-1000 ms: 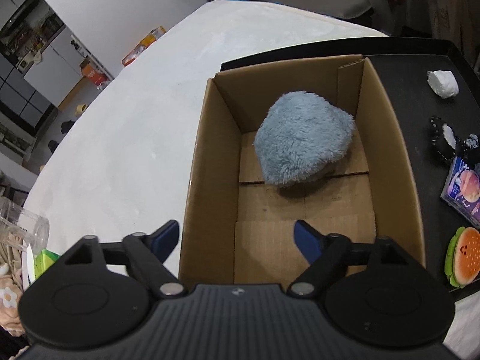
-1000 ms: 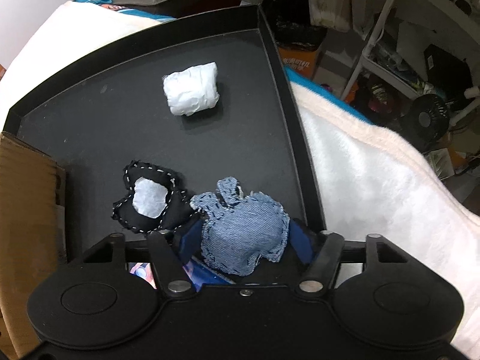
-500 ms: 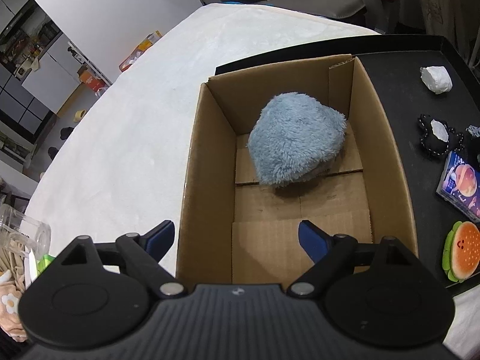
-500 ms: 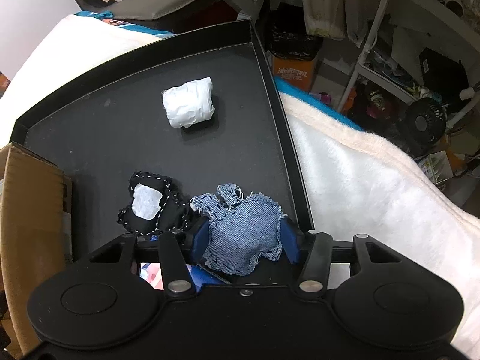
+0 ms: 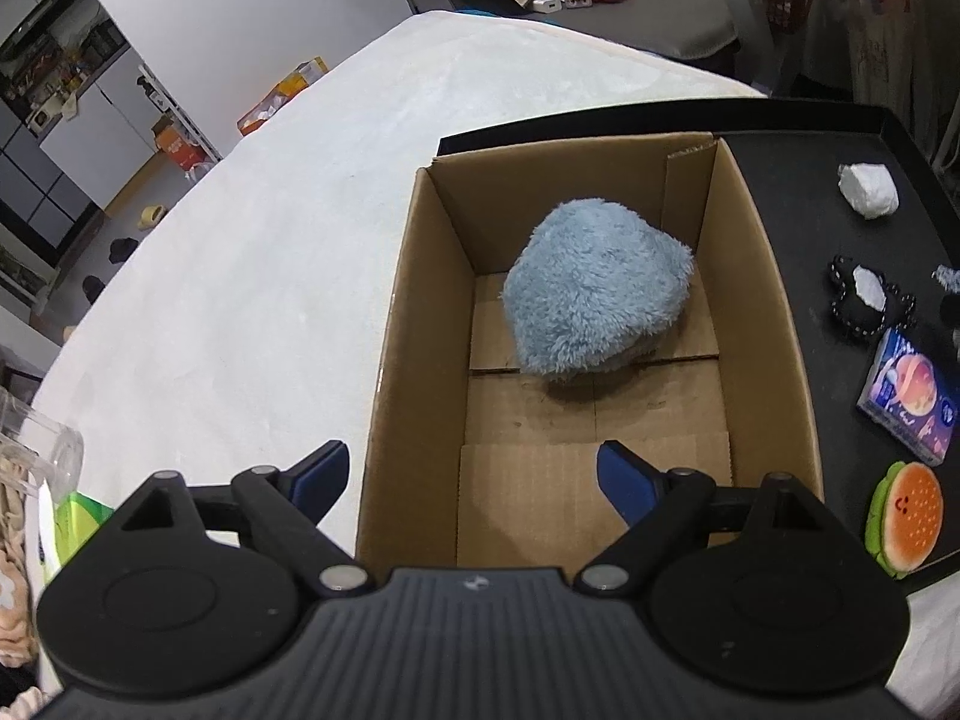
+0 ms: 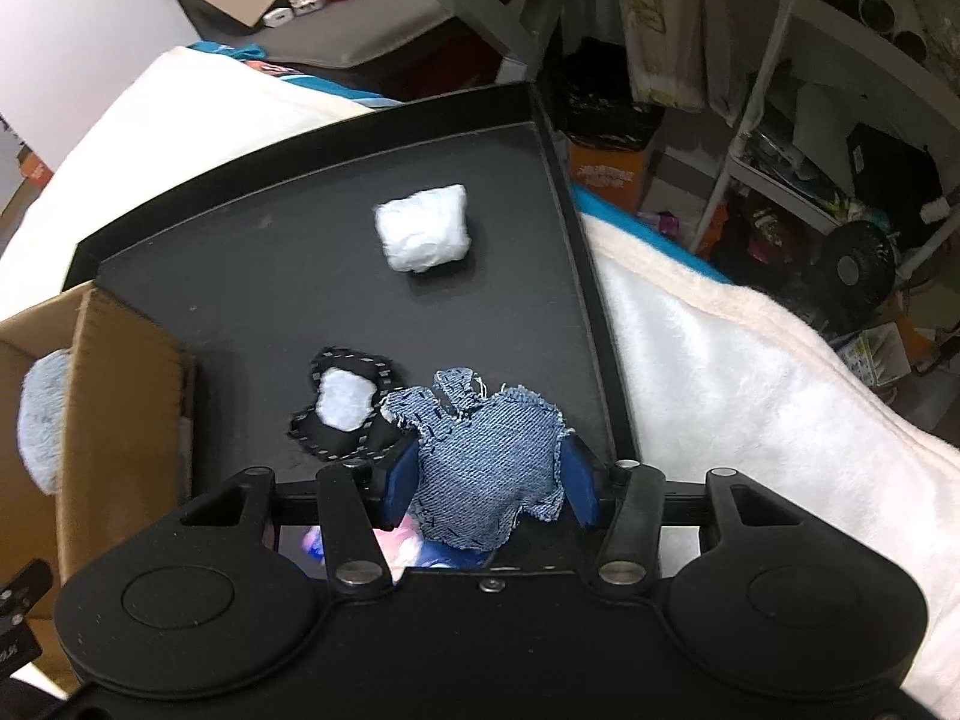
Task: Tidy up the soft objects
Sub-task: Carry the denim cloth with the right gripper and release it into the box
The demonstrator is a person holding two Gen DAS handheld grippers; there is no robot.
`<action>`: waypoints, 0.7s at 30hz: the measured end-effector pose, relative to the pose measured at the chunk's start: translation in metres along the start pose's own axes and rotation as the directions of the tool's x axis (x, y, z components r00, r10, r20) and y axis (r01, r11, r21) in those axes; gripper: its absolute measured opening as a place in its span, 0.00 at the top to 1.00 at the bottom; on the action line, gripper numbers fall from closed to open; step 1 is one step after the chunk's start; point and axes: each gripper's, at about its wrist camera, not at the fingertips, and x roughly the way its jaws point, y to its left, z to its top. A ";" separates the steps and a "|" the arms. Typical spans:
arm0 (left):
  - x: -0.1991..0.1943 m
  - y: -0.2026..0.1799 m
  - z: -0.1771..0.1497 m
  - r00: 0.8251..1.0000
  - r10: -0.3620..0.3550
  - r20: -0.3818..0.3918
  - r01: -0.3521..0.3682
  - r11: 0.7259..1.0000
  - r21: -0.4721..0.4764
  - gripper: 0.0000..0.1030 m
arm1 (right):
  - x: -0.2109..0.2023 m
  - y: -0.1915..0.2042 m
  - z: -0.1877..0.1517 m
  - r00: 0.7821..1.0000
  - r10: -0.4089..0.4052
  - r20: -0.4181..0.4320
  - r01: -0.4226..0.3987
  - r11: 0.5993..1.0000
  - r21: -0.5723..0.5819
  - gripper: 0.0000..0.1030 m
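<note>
My right gripper (image 6: 491,483) is squeezed onto the denim apple (image 6: 487,462) — a blue pad presses on each side of it. The apple is up off the black tray (image 6: 252,276), over the tray's near right part. I think it hangs free, but the gripper body hides what is under it, so I can't be sure.

Just to the left of the apple, the black patch with the white middle (image 6: 348,414) lies flat on the tray. Farther away sits the white lump (image 6: 423,235), well apart from the others. Something pink and blue peeks out under my gripper; it is too hidden to tell what it is.

My left gripper (image 5: 474,477) is spread wide and holds nothing. It sits at the near end of the cardboard box (image 5: 774,324), with one blue finger outside the left wall and the other over the box floor.

Inside the box, the fluffy blue toy (image 5: 591,300) sits toward the far end, near the right wall. The box stands at the left of the tray, on the white blanket (image 5: 252,276).

To the right of the box on the tray I see the small picture box (image 5: 909,399) and, nearer to me, the burger toy (image 5: 906,516) — both lying apart from each other.
</note>
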 end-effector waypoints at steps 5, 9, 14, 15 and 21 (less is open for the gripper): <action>-0.001 0.006 -0.002 1.000 -0.022 0.021 0.022 1.000 -0.020 0.14 | -0.012 0.013 -0.002 1.000 0.007 0.021 -0.006 0.999 -0.040 0.52; -0.002 0.014 -0.004 0.998 -0.050 0.035 0.051 0.997 -0.049 0.14 | -0.024 0.025 -0.004 0.999 0.007 0.042 -0.004 0.997 -0.075 0.52; 0.000 0.024 -0.007 0.996 -0.083 0.040 0.087 0.992 -0.086 0.14 | -0.040 0.044 -0.006 0.997 0.021 0.074 -0.011 0.992 -0.128 0.52; 0.001 0.025 -0.007 0.996 -0.085 0.039 0.088 0.992 -0.092 0.14 | -0.043 0.047 -0.006 0.997 0.027 0.078 -0.016 0.991 -0.135 0.52; 0.001 0.035 -0.011 0.993 -0.108 0.055 0.114 0.987 -0.113 0.14 | -0.063 0.066 -0.008 0.991 0.062 0.120 -0.040 0.984 -0.173 0.52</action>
